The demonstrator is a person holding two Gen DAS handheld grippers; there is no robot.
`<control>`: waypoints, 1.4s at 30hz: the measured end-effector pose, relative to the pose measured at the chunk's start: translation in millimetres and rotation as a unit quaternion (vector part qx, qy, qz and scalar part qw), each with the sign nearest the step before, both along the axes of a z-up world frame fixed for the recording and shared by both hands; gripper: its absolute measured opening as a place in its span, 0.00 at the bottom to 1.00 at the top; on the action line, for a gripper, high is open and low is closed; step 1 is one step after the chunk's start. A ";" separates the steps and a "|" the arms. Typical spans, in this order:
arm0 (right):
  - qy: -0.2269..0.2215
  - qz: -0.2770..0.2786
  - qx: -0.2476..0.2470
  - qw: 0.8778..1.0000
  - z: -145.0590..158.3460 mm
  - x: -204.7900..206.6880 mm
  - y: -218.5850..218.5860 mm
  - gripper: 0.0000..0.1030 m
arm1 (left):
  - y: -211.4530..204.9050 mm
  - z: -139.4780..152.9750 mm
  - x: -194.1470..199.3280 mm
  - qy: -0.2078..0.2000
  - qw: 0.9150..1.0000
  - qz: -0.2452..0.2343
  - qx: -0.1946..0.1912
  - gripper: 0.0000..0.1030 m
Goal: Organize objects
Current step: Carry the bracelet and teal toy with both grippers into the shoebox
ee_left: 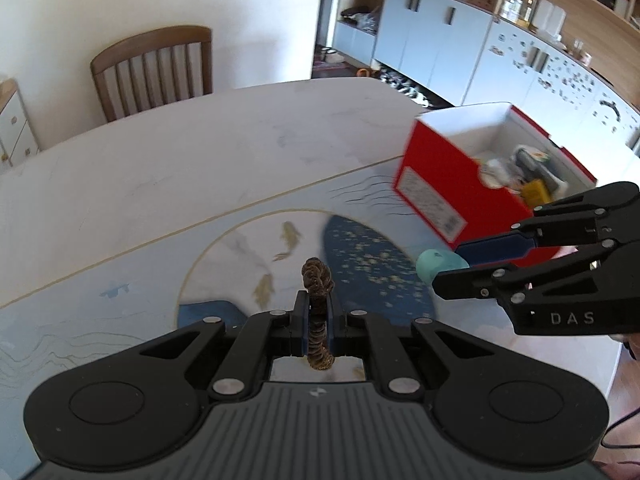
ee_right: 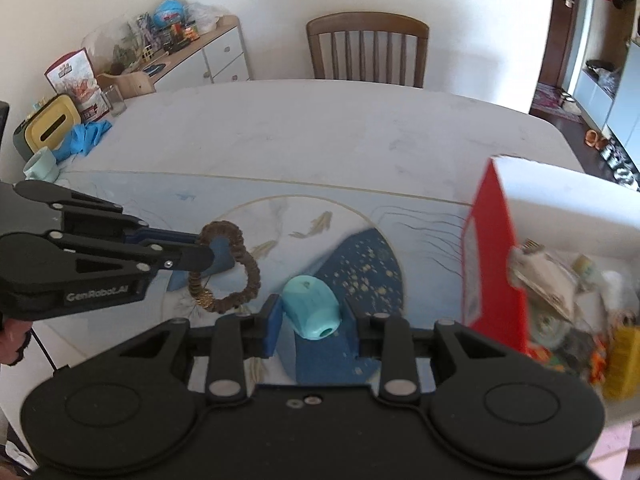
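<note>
We see a red box (ee_left: 448,184) with a white inside standing open at the right of the table (ee_left: 200,160); it is crowded with small things, among them a yellow item (ee_right: 622,364) and crumpled paper (ee_right: 548,276), the rest too blurred to name; our left gripper (ee_left: 316,312) is clenched on a brown braided ring (ee_right: 224,266), which hangs above the patterned mat (ee_right: 360,268); our right gripper (ee_right: 314,322) grasps a teal plastic piece (ee_right: 312,308) just beside the box's red wall; both things are clear of the table.
</note>
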State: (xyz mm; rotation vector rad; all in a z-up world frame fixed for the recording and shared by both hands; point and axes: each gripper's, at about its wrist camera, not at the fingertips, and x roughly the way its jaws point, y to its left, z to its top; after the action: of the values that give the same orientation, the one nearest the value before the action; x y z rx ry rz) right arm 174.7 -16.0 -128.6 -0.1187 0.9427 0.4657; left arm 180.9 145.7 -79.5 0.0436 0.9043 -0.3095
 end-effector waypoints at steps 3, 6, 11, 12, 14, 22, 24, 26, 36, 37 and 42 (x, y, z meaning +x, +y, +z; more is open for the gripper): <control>-0.001 -0.006 0.001 1.000 9.1 -10.0 -11.0 0.30 | -13.5 12.2 -7.5 -0.002 1.000 -0.013 0.001 0.08; -0.009 -0.011 0.002 1.000 19.1 -19.4 -22.9 0.30 | -27.8 23.6 -12.9 -0.006 1.000 -0.025 0.000 0.08; -0.023 -0.021 0.006 1.000 34.0 -28.8 -45.6 0.30 | -49.2 41.3 -17.0 -0.015 0.999 -0.043 -0.004 0.08; -0.026 -0.024 0.007 0.999 37.0 -30.0 -51.6 0.30 | -54.6 45.2 -17.7 -0.019 0.999 -0.047 -0.004 0.08; -0.032 -0.027 0.008 0.999 41.2 -31.7 -62.0 0.30 | -65.5 52.2 -18.2 -0.026 0.998 -0.055 -0.002 0.08; -0.048 -0.047 0.007 0.998 49.1 -31.1 -115.1 0.30 | -116.3 73.0 -9.2 -0.048 0.996 -0.079 0.000 0.08; -0.050 -0.050 0.008 0.998 50.2 -30.1 -130.3 0.30 | -130.1 76.7 -5.2 -0.052 0.995 -0.083 0.000 0.08; -0.052 -0.053 0.006 0.997 50.6 -28.2 -143.2 0.30 | -142.0 79.9 0.5 -0.055 0.995 -0.084 -0.002 0.08; -0.050 -0.070 -0.009 0.996 41.6 -12.8 -206.3 0.30 | -196.8 86.5 36.4 -0.054 0.994 -0.089 -0.017 0.08; -0.049 -0.071 -0.011 0.996 39.4 -10.4 -211.3 0.30 | -200.9 86.3 39.9 -0.052 0.994 -0.089 -0.019 0.08; -0.042 -0.071 -0.024 0.996 27.0 3.1 -228.7 0.30 | -231.7 75.8 61.5 -0.039 0.994 -0.100 -0.025 0.08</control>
State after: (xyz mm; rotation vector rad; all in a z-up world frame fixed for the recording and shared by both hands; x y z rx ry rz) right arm 177.8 -244.7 -101.6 -0.1135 0.8736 0.3043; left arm 242.3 -86.0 -3.7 0.0984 0.8161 -0.5131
